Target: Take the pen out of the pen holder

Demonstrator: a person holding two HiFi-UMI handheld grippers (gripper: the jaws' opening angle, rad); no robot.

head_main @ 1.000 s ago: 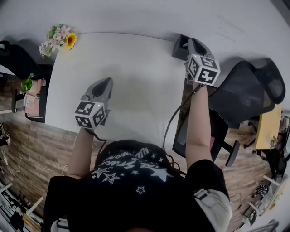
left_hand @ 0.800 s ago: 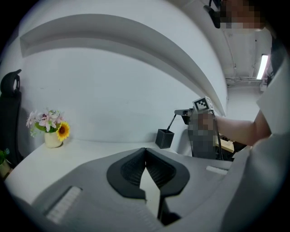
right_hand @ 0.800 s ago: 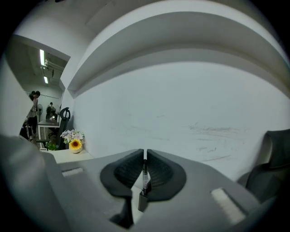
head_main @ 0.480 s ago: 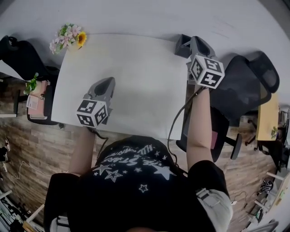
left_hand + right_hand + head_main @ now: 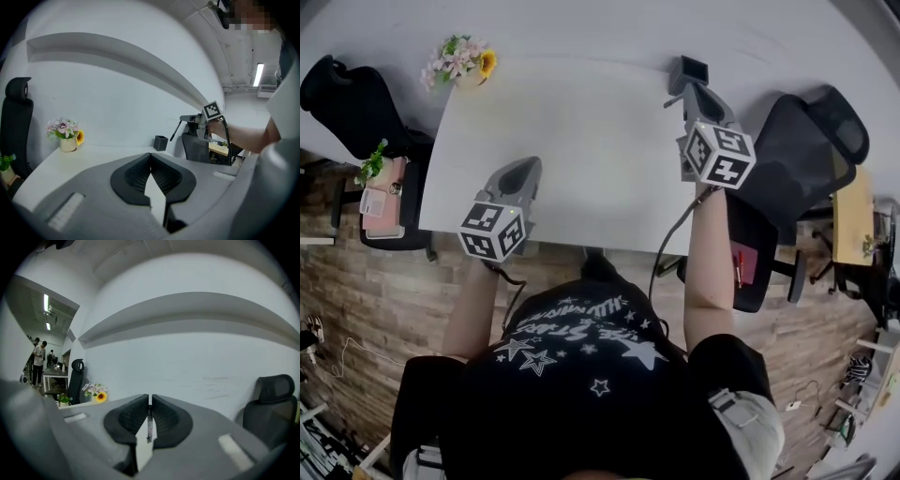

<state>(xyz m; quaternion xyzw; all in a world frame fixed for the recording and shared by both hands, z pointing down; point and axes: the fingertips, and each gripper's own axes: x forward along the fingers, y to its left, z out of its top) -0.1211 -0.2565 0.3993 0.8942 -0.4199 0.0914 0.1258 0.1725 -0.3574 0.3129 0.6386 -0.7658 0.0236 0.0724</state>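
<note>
A black square pen holder [image 5: 690,70] [image 5: 161,143] stands at the far right corner of the white table [image 5: 581,141]. My right gripper [image 5: 687,87] [image 5: 190,118] [image 5: 149,399] hovers just in front of the holder, apart from it. It is shut on a thin dark pen [image 5: 149,425], which hangs slanting from its jaws [image 5: 176,131]. My left gripper [image 5: 525,167] [image 5: 150,157] is over the table's near left part, shut with nothing between its jaws.
A vase of flowers [image 5: 461,58] [image 5: 65,133] sits at the table's far left corner. Black office chairs stand right [image 5: 806,150] and left [image 5: 352,98] of the table. A grey wall lies behind. People stand far off [image 5: 38,359].
Both grippers have drawn back toward the person and risen. The right gripper, earlier over the pen holder, now stands apart from it with the pen in its jaws.
</note>
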